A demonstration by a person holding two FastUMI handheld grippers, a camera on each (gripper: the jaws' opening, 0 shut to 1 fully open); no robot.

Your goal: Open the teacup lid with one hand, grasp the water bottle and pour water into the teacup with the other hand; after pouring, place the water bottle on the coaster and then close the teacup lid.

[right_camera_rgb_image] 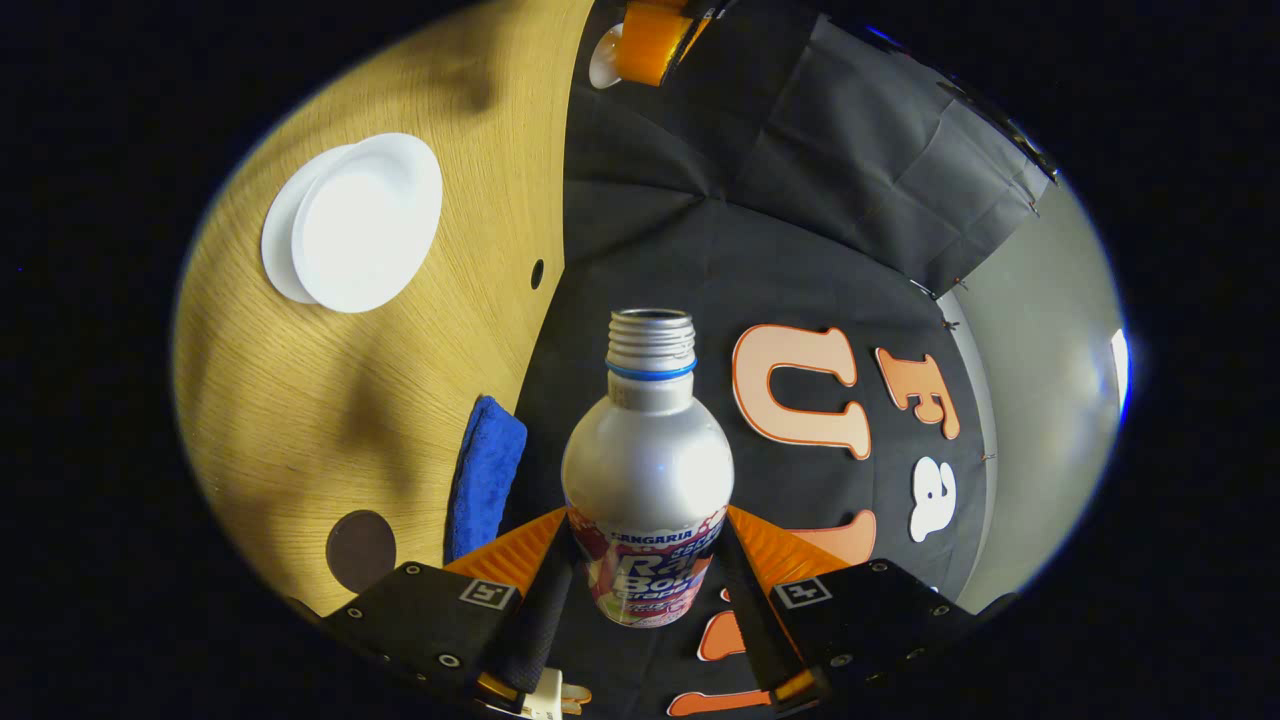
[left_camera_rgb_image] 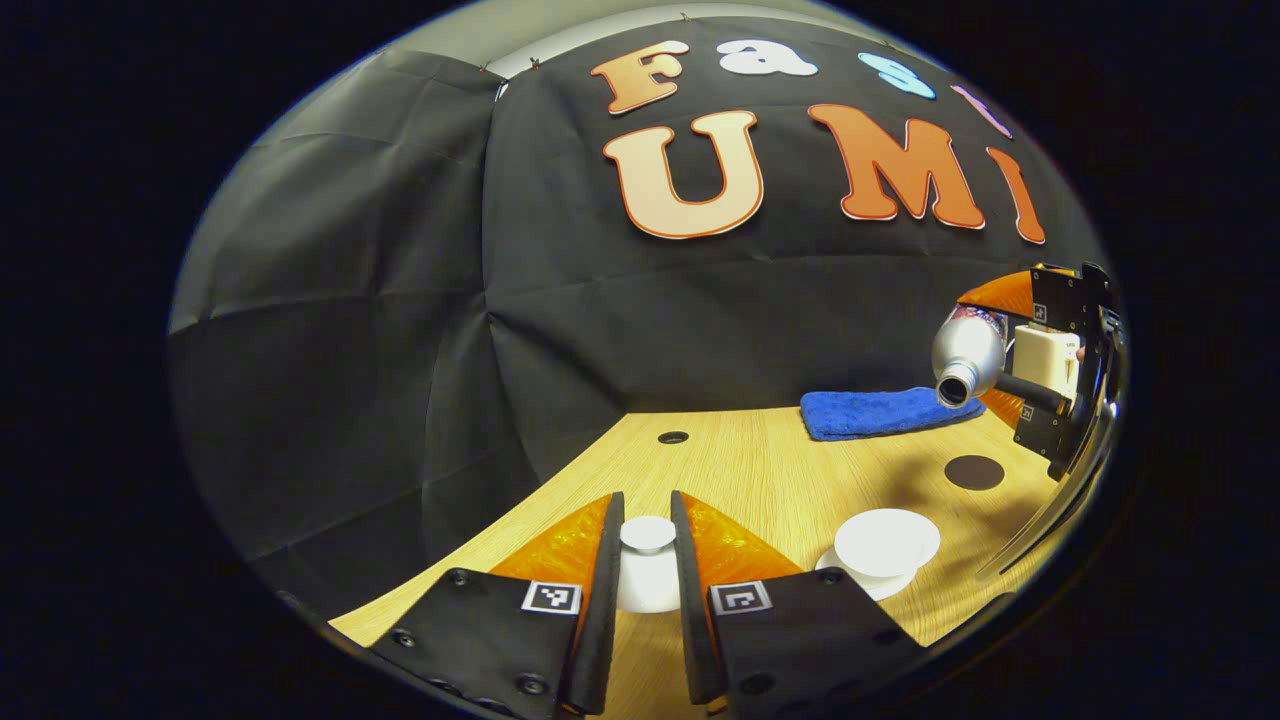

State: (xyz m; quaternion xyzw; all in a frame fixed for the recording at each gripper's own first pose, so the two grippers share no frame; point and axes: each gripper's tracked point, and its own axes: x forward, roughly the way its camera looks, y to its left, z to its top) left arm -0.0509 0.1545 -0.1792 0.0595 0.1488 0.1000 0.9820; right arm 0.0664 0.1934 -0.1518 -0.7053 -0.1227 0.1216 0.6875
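1. The left gripper [left_camera_rgb_image: 648,560] is closed on the teacup lid [left_camera_rgb_image: 647,565], with one finger pressed against each side of it; the white lid is held by its knob above the worktop [left_camera_rgb_image: 760,465].
2. The right gripper [right_camera_rgb_image: 645,590] is clamped on the water bottle [right_camera_rgb_image: 648,470], which is gripped around its labelled lower body. In the left gripper view the same bottle [left_camera_rgb_image: 967,352] is seen tilted, its uncapped mouth pointing down and towards the teacup.
3. The teacup [left_camera_rgb_image: 886,545] is seen uncovered, standing on its white saucer [left_camera_rgb_image: 868,585] on the wooden worktop, just to the right of the held lid. In the right gripper view the cup [right_camera_rgb_image: 368,222] and saucer are seen from above.
4. The round dark coaster [left_camera_rgb_image: 974,472] lies bare on the worktop beyond the teacup, below the tilted bottle.
5. A folded blue cloth [left_camera_rgb_image: 880,412] lies at the far edge of the worktop, against the black wall.
6. Whether water is flowing from the bottle cannot be told.
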